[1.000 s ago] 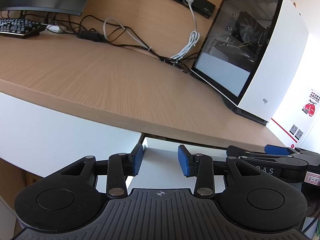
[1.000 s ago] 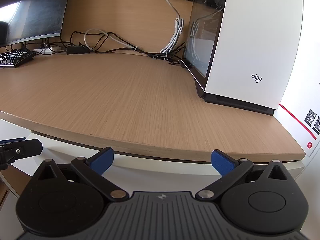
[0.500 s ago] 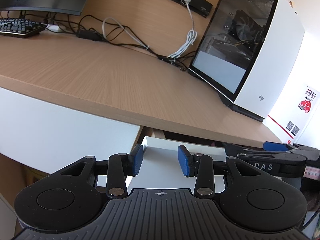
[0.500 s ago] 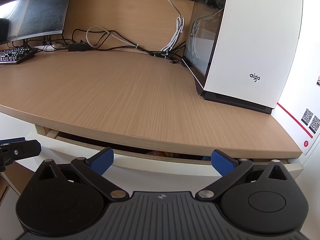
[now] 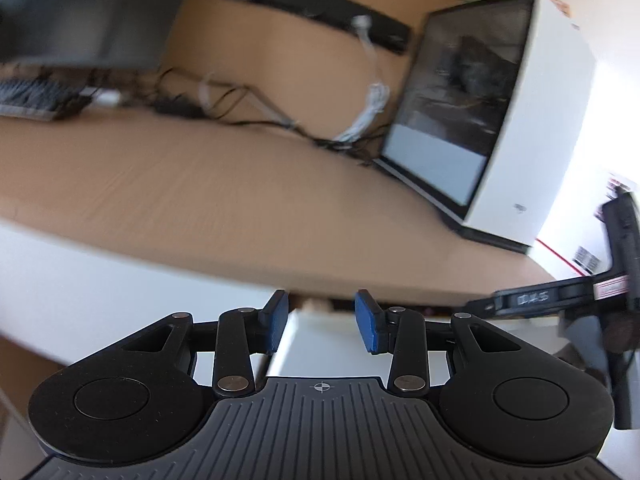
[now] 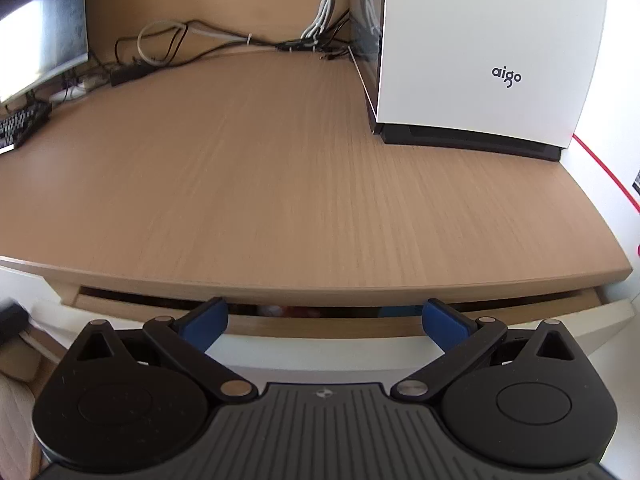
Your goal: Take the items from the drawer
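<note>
Right wrist view: one drawer (image 6: 360,326) ajar, right hand-held gripper (image 6: 325,322) wide (left (image 5: 322,322) narrower, empty).

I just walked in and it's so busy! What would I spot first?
Probably the big white computer case standing at the right of the wooden desk. Below the desk's front edge, the white drawer is slightly open, with the right gripper's blue fingers spread before it.

Both wrist cameras are looking forward from low, close before the wooden desk (image 6: 304,184) edge. The left view is facing right, toward the white computer case (image 5: 532,120); the right is facing it squarely. Both are sharing the partly open drawer (image 6: 320,326).
</note>
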The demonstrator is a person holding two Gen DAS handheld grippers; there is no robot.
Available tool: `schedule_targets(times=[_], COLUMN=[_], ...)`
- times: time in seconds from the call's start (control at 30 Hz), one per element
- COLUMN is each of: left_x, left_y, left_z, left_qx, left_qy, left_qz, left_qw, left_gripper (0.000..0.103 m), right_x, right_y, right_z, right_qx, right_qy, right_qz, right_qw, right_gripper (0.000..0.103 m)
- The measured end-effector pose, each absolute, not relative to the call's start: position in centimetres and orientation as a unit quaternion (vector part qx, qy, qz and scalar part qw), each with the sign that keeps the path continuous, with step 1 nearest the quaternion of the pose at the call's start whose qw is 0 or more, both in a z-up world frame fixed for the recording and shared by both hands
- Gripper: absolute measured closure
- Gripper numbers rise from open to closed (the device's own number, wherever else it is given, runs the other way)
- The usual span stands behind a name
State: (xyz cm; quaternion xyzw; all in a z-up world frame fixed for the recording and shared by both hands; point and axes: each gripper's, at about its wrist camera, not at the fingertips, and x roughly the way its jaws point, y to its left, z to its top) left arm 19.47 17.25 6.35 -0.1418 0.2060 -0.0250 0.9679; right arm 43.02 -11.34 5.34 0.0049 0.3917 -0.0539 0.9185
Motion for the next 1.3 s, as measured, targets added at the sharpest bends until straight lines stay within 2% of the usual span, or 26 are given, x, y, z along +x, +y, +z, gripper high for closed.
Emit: schedule_targets(times=[0.23,0.5,0.67,0.9,1.0,1.13,1.3], left_x=[24.8,28.4,27.6,21.6,20.2,19.0,17.6], left_y=[12.2,10.3,10.0,8.7,8.8,8.6,8.7], left_z=[8.1,7.3,6.6,7.1,7.4,7.7,7.8], left_qx=[-0.040,-0.040,-0.059,-0.056,-0.064,-0.068,-0.082], left_qy=[0.305,0.369,0.406,0.373,0.371,0.376,0.380], left_qz=[-0.060,-0.049,-0.039,-0.046,-0.040,-0.039,-0.044], left_qw=[0.950,0.927,0.911,0.925,0.926,0.923,0.920], left_gripper=[0.063,0.063,0.064,0.063,0.064,0.064,0.064], right_x=[43.1,41.1,39.2,33.7,30.8,28.3,30.9], right_y=[-12.3,-12.4,-12.4,-11.3,-10.0,-11.9,-15.4], right_z=[5.1,5.1,5.2,5.8,5.4,7.4,7.7], right_qx=[0.014,0.017,0.020,-0.021,-0.073,-0.009,0.055], right_qy=[0.404,0.398,0.396,0.401,0.408,0.372,0.374], right_qz=[-0.038,-0.029,-0.021,0.001,-0.008,-0.012,-0.028], right_qw=[0.914,0.917,0.918,0.916,0.910,0.928,0.925], right_gripper=[0.000,0.000,0.000,0.000,0.000,0.000,0.000])
